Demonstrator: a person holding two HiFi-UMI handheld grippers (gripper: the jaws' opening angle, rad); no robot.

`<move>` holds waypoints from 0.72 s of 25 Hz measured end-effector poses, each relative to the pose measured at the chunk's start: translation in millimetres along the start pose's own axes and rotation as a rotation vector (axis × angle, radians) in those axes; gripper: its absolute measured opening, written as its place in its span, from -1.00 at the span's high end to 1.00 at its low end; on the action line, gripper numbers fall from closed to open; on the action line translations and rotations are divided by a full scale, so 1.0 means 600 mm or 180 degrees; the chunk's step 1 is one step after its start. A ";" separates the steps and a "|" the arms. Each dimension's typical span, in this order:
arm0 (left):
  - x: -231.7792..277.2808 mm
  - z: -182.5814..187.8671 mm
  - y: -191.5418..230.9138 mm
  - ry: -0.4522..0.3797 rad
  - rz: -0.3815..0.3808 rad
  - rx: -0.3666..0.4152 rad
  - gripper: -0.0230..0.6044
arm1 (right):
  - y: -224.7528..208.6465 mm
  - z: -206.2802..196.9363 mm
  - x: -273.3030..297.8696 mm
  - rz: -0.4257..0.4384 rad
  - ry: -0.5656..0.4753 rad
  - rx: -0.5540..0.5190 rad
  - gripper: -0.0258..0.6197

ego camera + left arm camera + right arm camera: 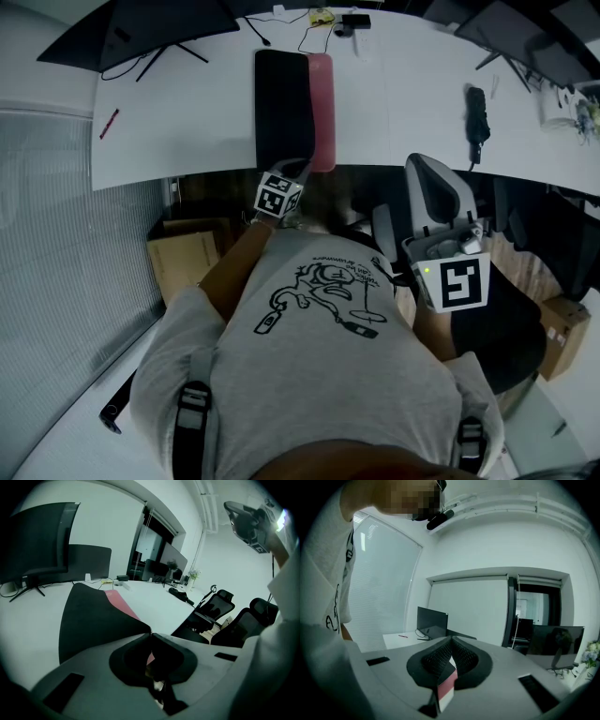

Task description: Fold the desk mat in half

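Since the white desk fills the far side of the head view, we take our bearings from it. The desk mat lies on it straight ahead, its long axis running away from us towards the back edge.

A black flap lies turned over most of the mat, and a pink band shows uncovered along the right side. We judge the fold nearly made, with the flap's free edge short of the pink edge.

The office chair stands to the right, below the desk's near edge.

The left gripper sits at the mat's near end, just where black meets pink. In the left gripper view its jaws are closed and the flap's corner runs right into their tip, so we read it as pinched on that corner.

The right gripper hangs well apart to the right, near the chair, aimed at the far wall. Its jaws are together, with nothing of the desk between them. A small red-and-white strip shows in the hollow below them; we cannot tell what it is.

The left hand is much the nearer. We expect the coming move to carry the corner rightward, across the long axis, until the edges meet.
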State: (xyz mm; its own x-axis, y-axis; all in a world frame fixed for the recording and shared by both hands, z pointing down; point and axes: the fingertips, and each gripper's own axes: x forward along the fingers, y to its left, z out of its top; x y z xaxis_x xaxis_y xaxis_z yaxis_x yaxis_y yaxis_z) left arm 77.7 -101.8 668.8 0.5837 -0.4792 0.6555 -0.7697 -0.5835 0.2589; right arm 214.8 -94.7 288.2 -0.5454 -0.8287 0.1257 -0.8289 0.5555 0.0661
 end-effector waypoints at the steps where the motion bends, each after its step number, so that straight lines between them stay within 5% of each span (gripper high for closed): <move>1: 0.002 0.001 -0.002 0.0009 -0.0006 0.0012 0.82 | -0.001 -0.001 0.001 0.0000 0.0000 0.0005 0.90; 18: 0.037 0.013 -0.033 0.0097 -0.0165 0.0155 0.82 | -0.023 -0.006 -0.003 -0.0063 0.0031 0.0004 0.90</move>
State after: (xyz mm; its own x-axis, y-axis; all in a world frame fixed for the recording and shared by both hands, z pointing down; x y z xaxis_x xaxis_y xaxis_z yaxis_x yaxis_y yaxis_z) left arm 107.8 -106.3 672.7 0.6138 -0.4278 0.6635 -0.7247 -0.6387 0.2586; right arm 227.6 -100.9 290.7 -0.5277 -0.8387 0.1341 -0.8396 0.5390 0.0673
